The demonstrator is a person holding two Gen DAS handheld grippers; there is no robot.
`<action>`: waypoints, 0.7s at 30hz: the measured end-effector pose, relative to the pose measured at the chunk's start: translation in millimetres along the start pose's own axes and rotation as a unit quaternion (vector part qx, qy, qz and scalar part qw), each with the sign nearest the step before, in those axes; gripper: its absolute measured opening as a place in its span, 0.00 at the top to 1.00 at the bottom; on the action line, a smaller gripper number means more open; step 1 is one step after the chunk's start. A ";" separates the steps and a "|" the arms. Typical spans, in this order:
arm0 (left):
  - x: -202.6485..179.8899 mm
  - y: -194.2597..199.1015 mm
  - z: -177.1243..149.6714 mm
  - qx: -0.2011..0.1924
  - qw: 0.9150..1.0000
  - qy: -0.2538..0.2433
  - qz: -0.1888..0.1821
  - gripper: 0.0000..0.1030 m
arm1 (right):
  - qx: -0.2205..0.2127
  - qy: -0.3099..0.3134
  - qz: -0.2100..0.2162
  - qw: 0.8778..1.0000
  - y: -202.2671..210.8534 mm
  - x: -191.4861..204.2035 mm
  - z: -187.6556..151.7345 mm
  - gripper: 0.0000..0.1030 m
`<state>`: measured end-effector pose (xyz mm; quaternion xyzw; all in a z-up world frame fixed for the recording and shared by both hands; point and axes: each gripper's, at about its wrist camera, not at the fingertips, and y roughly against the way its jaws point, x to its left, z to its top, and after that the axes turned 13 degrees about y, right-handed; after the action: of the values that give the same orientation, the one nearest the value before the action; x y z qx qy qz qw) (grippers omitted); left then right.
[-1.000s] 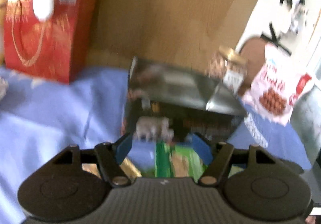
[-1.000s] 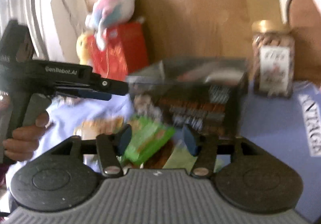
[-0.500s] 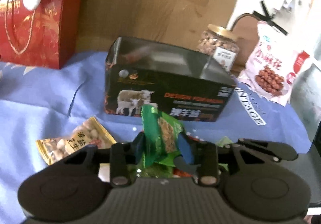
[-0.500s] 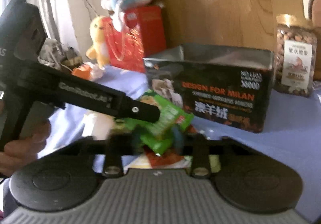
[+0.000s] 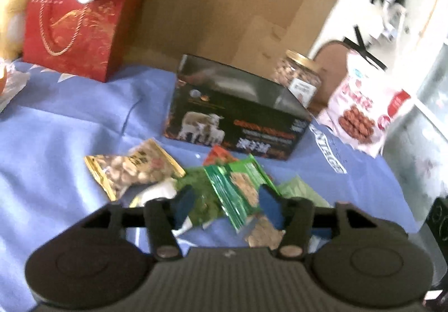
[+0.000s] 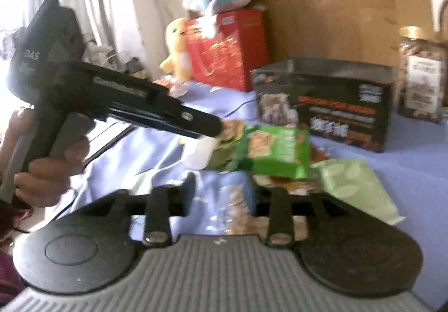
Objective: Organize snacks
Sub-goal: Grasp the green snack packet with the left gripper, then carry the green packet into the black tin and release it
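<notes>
Blue cloth-covered table [image 5: 70, 127], snack packets heaped before an open black printed box [image 5: 238, 119].

Left to right: yellow peanut packet [image 5: 131, 166] lies flat on cloth; left gripper [image 5: 228, 200] jaws apart and opening, bright green foil snack packet [image 5: 240, 186] lying between the blue pads, contact unclear through blur. Right gripper [image 6: 224, 191] jaws apart, opening; a clear packet [image 6: 238, 200] lies between them, the green packet just beyond, pale green pouch [image 6: 355, 186] to its right. Nut jar [image 5: 299, 77] stands behind the box.
</notes>
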<state>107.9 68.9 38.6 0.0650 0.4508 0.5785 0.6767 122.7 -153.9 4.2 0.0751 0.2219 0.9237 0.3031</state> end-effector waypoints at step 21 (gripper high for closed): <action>-12.5 -33.3 -23.1 0.051 0.998 -0.021 0.021 0.60 | 0.057 0.082 -0.016 0.995 -33.3 2.4 -3.9 0.51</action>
<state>117.1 37.6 11.5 0.1213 0.4642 0.5671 0.6695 137.2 -130.0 -14.5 0.0127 0.2995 0.9077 0.2936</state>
